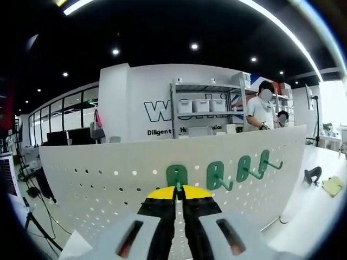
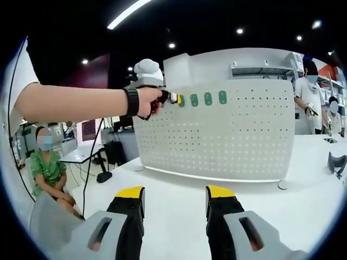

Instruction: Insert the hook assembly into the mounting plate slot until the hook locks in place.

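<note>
Hook [image 1: 177, 174], rigid light plastic, sits pinched in my left gripper [image 1: 178, 196] at twelve o'clock against pegboard [image 1: 108, 179]; right gripper [image 2: 174, 199] released.

Green hook [image 1: 177, 174] against white pegboard [image 1: 108, 168] (upright), 3 hooks [image 1: 238, 170] alongside

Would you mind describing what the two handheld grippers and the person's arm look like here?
The right gripper has light grey housings with slotted openings, black jaws and yellow tips. The left gripper matches: grey body, black jaws, yellow tips. In the right gripper view, the person's arm is bare below a white sleeve, with a black wristband.
</note>
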A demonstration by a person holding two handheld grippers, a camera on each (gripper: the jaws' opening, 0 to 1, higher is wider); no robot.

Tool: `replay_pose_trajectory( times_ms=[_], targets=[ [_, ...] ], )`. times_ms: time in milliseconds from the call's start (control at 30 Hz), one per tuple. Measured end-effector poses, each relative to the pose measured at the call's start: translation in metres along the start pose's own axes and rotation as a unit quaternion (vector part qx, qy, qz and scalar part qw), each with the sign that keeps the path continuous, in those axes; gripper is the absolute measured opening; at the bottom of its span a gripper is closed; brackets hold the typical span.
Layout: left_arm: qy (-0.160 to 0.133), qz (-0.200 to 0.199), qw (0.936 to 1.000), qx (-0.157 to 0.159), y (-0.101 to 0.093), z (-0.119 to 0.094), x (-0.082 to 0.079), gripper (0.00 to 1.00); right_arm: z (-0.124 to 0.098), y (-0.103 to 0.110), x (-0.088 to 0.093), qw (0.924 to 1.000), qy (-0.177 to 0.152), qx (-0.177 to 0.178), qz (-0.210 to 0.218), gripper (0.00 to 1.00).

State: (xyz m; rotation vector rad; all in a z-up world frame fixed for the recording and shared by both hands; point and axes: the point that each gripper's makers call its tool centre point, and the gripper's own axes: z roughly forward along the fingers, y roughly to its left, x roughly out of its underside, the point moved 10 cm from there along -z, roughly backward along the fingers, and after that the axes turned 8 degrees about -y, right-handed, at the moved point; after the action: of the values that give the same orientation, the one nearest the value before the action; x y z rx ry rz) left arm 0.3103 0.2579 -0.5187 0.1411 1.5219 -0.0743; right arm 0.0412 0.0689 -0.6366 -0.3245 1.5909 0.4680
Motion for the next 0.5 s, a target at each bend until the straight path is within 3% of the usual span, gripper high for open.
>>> replay_pose_trajectory(
  times_ms=[500],
  targets=[
    [-0.001, 0.0, 0.9999, 0.017, 0.0011, 0.0021, -0.0018, 0.06, 0.0027, 0.0008, -0.0002, 1.0, 0.002, -0.003, 0.0, 0.45]
  ],
)
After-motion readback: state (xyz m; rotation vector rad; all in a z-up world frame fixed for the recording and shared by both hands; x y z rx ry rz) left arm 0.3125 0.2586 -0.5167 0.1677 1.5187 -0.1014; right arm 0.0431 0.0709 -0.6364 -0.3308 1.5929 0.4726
